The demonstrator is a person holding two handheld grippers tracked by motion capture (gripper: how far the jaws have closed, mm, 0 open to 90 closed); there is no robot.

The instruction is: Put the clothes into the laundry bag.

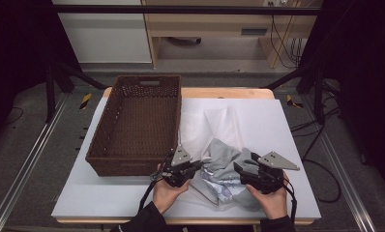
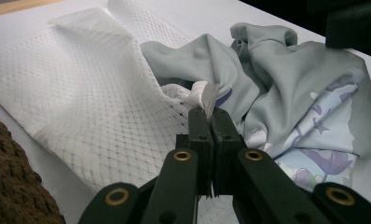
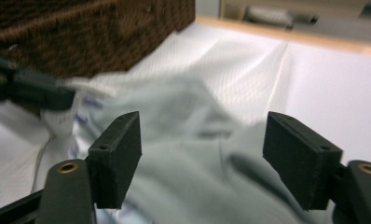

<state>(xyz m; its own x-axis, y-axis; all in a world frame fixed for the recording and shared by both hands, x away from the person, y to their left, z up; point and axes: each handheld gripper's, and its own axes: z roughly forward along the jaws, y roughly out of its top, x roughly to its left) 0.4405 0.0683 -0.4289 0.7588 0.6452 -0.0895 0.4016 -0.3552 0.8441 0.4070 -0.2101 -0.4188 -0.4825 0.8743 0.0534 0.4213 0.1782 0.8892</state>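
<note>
While left gripper (image 2: 210,116) clamps white mesh bag (image 2: 81,93) edge, right gripper (image 3: 202,158) jaws apart over grey garment (image 2: 286,79); wicker basket (image 1: 137,121) beside.

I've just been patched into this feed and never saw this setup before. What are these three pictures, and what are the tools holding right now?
There is no robot arm here: a person at a table holds a two-jaw tool in each hand. The high view looks down from above the person's side. There the left gripper and right gripper meet over a pile of cloth, beside a brown wicker basket.

The other two pictures come from cameras riding on each tool, looking along its black jaws. In the left gripper view the jaws are shut on the edge of a white mesh bag. A grey garment with a pale printed lining lies partly inside the bag. In the right gripper view the jaws stand wide apart above the garment, gripping nothing.
</note>
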